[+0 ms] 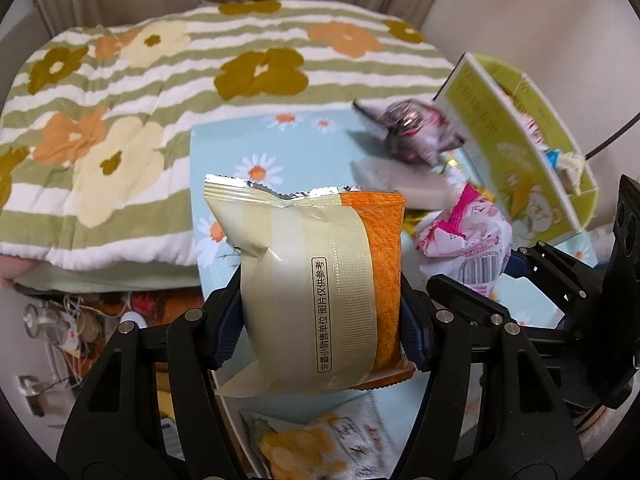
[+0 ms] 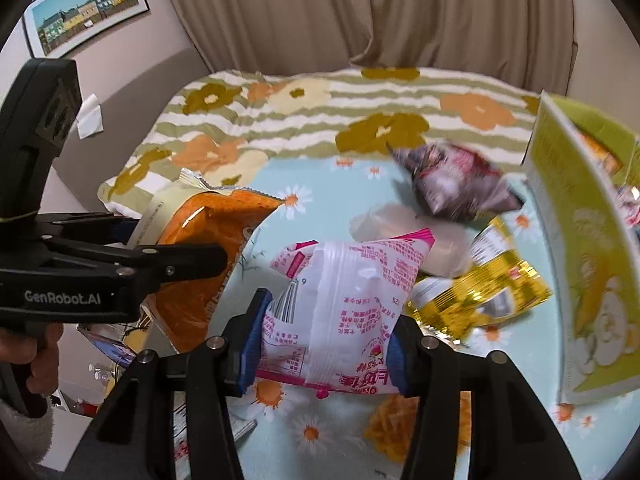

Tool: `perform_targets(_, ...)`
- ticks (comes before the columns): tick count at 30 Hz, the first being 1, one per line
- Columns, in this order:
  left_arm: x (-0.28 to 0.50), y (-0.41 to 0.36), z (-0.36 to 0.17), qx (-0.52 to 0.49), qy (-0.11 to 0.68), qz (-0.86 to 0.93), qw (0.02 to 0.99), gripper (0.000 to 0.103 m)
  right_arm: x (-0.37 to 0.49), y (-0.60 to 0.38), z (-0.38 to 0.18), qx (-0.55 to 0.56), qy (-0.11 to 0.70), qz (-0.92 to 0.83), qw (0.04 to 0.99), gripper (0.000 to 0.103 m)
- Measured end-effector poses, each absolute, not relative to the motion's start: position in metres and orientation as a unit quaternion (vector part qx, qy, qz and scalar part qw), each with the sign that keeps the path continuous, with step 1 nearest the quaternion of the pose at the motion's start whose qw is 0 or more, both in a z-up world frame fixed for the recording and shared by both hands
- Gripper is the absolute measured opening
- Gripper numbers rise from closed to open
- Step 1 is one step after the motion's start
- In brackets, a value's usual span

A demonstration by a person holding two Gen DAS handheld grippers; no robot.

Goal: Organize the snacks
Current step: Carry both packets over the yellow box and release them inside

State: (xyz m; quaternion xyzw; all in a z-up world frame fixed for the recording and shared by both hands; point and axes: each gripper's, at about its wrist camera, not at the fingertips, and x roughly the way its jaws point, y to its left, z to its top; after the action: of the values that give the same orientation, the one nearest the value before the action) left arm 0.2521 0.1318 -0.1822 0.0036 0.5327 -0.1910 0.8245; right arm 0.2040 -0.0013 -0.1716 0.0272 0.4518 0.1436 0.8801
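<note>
Both packs held above the daisy-print blue table (image 2: 344, 432): left gripper (image 1: 320, 320) pinches cream-and-orange foil snack pack (image 1: 320, 280), right gripper (image 2: 324, 344) pinches pink-and-white plastic snack bag (image 2: 340, 300). Risk: puffy, slick wrappers may slip w/ any jolt, missing the green cardboard box (image 2: 580, 260).

Cream-orange packet (image 1: 320, 288), pink-white packet (image 2: 336, 312), both aloft

We read "非最小销售单位 图片仅供参考" in a boxed strip down the cream and orange snack packet (image 1: 320, 280). "GenRobot.AI" stands in white on the black left tool (image 2: 60, 298), at nine o'clock in the right wrist view. The pink and white packet (image 2: 340, 308) carries a barcode and pink print too small to read.
</note>
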Motion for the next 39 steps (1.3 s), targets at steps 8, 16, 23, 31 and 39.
perform_targets(8,0.236,0.097,-0.124,0.005,0.486,-0.205,0.85,0.061,0.188,-0.045,-0.11,0.036,0.402,0.134,0.905,0.047)
perform_targets(16,0.225,0.024,-0.079,0.003,0.441,-0.198,0.875,0.062,0.178,-0.126,-0.066,0.036,0.364,0.139,0.92,0.047)
perform_targets(23,0.224,-0.074,-0.068,-0.017,0.427,-0.204,0.881,0.061,0.177,-0.222,-0.045,0.02,0.353,0.139,0.925,0.047)
perform_targets(31,0.226,-0.174,-0.091,-0.03,0.442,-0.21,0.871,0.062,0.183,-0.312,-0.048,0.022,0.366,0.135,0.921,0.047)
perform_targets(39,0.239,-0.229,-0.129,-0.02,0.483,-0.201,0.852,0.062,0.197,-0.356,-0.063,0.055,0.381,0.131,0.913,0.047)
